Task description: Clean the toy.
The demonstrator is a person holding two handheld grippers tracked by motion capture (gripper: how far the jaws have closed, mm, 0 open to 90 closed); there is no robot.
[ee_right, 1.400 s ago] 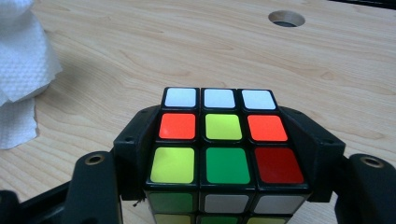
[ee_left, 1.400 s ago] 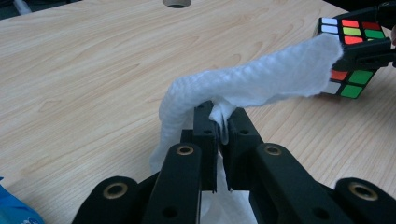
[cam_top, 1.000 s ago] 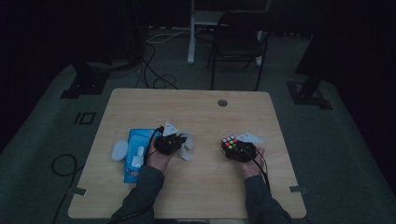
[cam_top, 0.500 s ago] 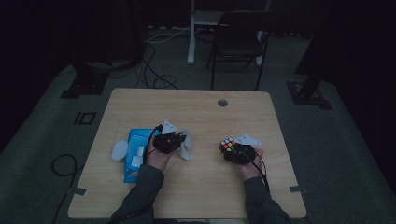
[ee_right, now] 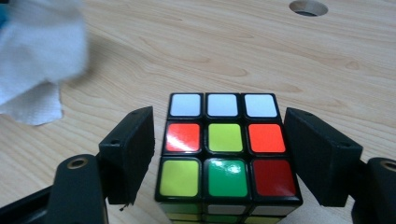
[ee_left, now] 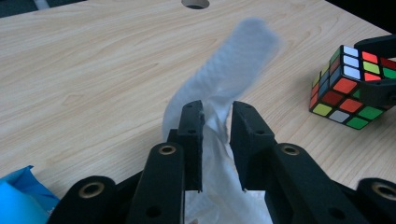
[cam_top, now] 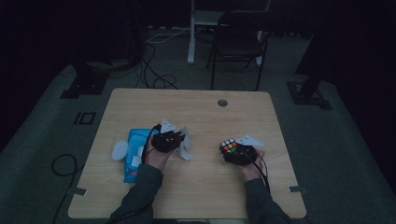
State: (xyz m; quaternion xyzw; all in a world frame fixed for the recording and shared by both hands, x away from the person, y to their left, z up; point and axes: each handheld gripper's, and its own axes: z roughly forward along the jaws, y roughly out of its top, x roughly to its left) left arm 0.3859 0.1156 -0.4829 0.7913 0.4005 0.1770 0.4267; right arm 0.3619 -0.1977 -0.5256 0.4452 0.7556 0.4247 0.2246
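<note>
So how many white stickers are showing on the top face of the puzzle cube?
3. On the puzzle cube, they form the far row of the top face in the right gripper view: left, middle and right squares. Other faces are mostly hidden, so more may exist there.

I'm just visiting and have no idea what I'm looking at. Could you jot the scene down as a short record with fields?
Setting: wooden table in a dim room
Left gripper: jaws just opening, a white tissue between them with small gaps either side
Right gripper: jaws just opening, standing apart from both sides of a colour cube
Cube: rests on the table, top row white
Beside the left hand: blue packet and a white round lid
Behind the table: dark chair
</note>
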